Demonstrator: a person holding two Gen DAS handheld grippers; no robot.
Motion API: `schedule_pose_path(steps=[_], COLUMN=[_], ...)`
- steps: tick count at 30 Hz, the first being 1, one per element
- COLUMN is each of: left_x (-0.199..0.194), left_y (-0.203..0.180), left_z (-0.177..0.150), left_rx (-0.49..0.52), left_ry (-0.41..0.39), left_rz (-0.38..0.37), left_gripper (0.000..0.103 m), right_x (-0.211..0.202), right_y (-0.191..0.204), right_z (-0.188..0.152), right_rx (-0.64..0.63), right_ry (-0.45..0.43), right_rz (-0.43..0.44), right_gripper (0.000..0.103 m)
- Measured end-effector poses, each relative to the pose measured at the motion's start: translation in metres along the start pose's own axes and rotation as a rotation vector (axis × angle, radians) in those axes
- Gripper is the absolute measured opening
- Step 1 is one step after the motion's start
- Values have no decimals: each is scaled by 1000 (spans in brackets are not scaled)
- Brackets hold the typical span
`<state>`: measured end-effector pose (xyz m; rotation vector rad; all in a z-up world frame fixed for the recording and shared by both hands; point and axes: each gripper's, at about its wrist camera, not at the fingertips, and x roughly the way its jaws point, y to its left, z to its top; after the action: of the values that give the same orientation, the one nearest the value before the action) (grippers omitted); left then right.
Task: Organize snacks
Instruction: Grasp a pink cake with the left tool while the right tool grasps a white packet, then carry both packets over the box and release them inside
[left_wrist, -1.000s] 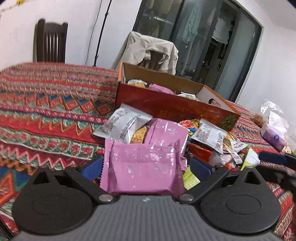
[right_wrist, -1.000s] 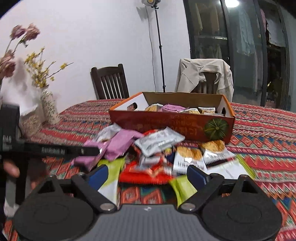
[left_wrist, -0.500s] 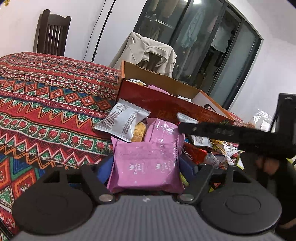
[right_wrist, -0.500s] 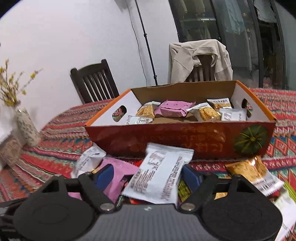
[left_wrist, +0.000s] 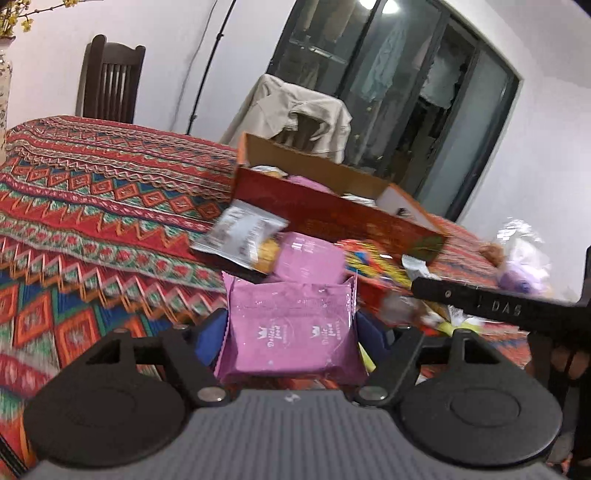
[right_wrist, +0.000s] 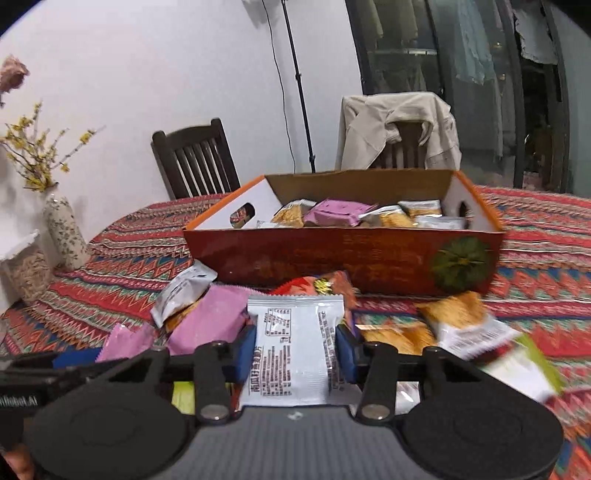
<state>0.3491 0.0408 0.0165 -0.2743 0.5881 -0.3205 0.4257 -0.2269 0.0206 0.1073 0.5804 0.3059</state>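
"das" on black gripper arm (left_wrist: 491, 304); "delicious food" on pink packet (left_wrist: 291, 328).

surface: table, patterned cloth (right_wrist: 535, 236) | on it: snack box (right_wrist: 332, 254), loose snack packets (right_wrist: 458, 325), vase (right_wrist: 64, 232)

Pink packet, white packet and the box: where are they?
Pink packet (left_wrist: 291, 328): left wrist view, middle of its front.
White packet (right_wrist: 293, 354): right wrist view, its printed middle.
Box (right_wrist: 332, 258): right wrist view, front wall.

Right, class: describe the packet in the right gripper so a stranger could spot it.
Find the red cardboard box on the patterned tablecloth. Before it lies a snack pile. The white packet, printed side up, sits between closing blue pads, unlike the pink packets beside it.
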Motion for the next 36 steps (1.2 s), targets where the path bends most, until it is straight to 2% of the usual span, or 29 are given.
schedule_pose_path(steps=[7,13,17,21,25,28,30,34,36], left_x=[-45,-46,-30,-7,46,103,149,232,266], left_y=[-46,-72,-85,-96,-97,-95,-93,-84,-77], left_z=[-18,-12,7,50,100,133,151,167,171], left_rx=[41,59,90,144,168,182,208,254,254], left_ry=[-14,-11,-11,-56,-10,67,113,226,285], left_rz=[-24,-25,-39,-75,-112,-91,-29,99,133], left_gripper=[75,75,75,75,75,75,75,75,75], right_x=[-86,-115,-120,-121,-108,-77,-48,25,67], right_y=[-14,-32,-44,-60,-73,-90,-101,-119,-123], right_z=[-29,-45,-42,-25,13,52,79,134,159], right_rx=[-26,0,19,20,-11,4,12,17,11], right_ry=[-56,-77,-101,-142,-185,-183,-160,-78,-20], right_rz=[20,53,68,65,57,80,91,86,73], right_gripper=[44,44,44,44,44,44,44,44,44])
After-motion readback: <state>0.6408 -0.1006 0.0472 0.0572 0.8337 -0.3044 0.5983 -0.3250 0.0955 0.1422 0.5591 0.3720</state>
